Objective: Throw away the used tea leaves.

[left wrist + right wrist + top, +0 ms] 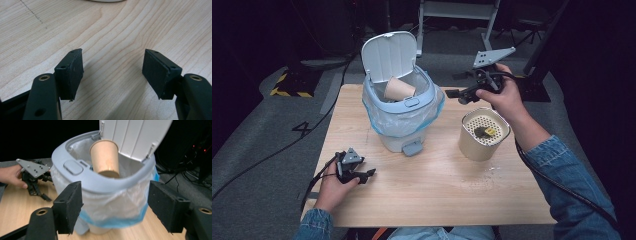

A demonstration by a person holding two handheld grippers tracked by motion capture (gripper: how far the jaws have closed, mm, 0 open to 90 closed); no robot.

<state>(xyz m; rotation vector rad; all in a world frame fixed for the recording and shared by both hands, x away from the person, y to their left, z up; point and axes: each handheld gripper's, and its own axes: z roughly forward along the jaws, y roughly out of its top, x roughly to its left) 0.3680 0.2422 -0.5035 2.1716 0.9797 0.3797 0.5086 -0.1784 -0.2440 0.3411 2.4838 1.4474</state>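
A brown paper cup [399, 88] is seen lying tilted inside the open mouth of a pale blue pedal bin [404, 107], its base resting on the front rim, beneath the raised lid [389, 54]. The bin, lined with a clear bag, stands on the wooden worktop [437, 185]. The right gripper [462, 95] is held just beside the bin, its 2 fingers spread apart with nothing between them. The left gripper [364, 176] is rested on the worktop, fingers wide and empty. A beige canister [483, 134] with a perforated top, perhaps holding scraps, is set near the bin.
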